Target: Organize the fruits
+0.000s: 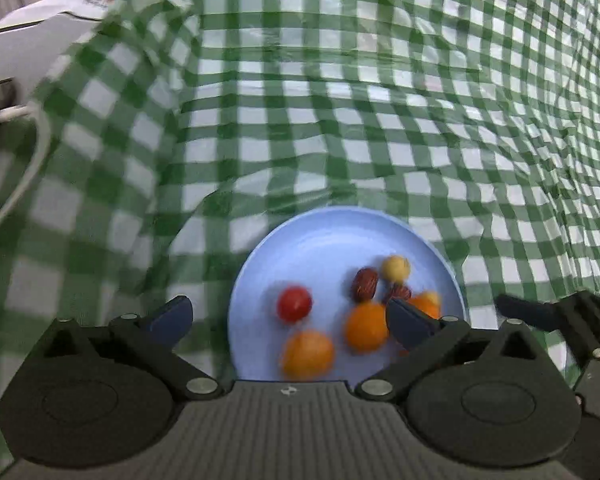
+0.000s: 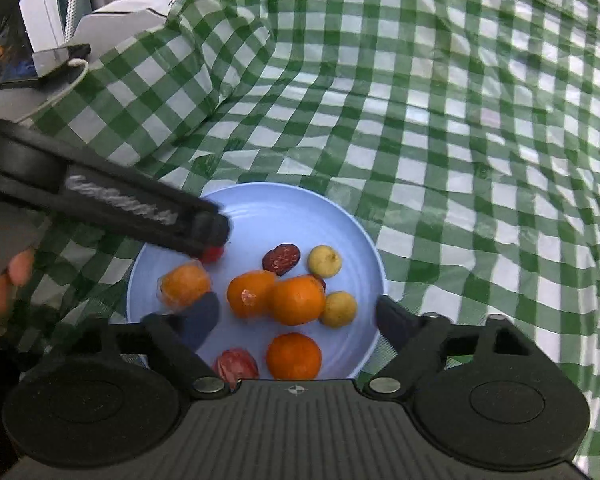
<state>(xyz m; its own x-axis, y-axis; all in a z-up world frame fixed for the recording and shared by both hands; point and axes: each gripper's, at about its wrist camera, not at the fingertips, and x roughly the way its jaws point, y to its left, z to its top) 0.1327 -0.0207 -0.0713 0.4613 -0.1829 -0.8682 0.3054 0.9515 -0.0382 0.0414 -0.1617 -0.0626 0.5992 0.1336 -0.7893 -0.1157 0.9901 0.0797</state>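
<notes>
A light blue plate lies on the green checked cloth and holds several fruits: oranges, yellow round fruits, dark red dates, a red tomato. My left gripper is open above the plate's near side, nothing between its fingers; it also shows in the right wrist view, its tip over the red tomato. My right gripper is open and empty, hovering over the plate's near part; its fingers show at the right edge of the left view.
The wrinkled green and white checked cloth covers the table. A white box, a phone with a white cable and a dark device lie at the far left edge.
</notes>
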